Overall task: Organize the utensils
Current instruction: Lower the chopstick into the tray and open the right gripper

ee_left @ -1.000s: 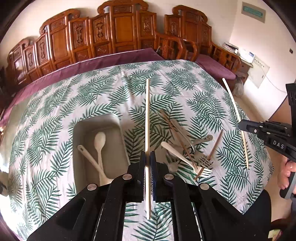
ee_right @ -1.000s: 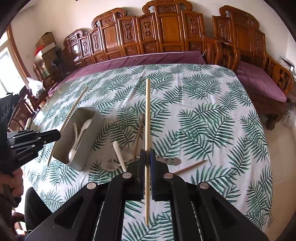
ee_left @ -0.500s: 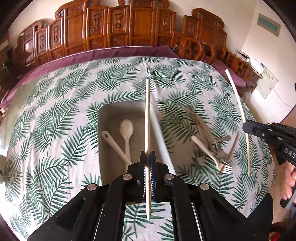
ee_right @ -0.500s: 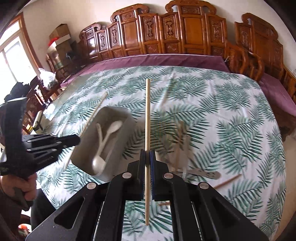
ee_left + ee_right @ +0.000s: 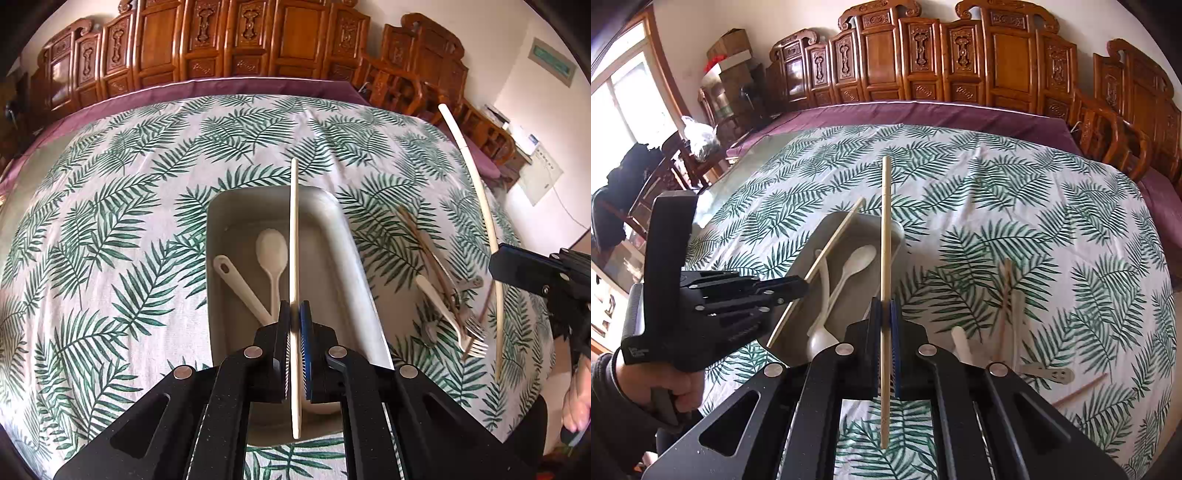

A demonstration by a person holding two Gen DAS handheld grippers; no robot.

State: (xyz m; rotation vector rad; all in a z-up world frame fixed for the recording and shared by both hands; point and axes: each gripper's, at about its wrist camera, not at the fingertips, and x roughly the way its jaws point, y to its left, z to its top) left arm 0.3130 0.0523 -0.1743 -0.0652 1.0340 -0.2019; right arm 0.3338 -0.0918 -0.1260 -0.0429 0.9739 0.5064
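Each tool grips one chopstick: the left tool (image 5: 294, 328) holds the pale chopstick (image 5: 294, 236) above the grey tray (image 5: 364, 280), the right tool (image 5: 885, 325) a tan chopstick (image 5: 885, 236) over its near edge. Released this high, a stick could bounce off the rim onto the bench (image 5: 110, 221).

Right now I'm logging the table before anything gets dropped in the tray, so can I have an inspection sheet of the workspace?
Surface: white cloth with green palm-leaf print.
Job's things: grey rectangular tray holding two cream plastic spoons; loose cream fork and mixed utensils right of it.
Clutter: nothing seen.
Grippers: left tongs shut on pale chopstick above the tray; right tongs shut on bamboo chopstick.
Cables: nothing seen.
Surroundings: carved wooden chairs.
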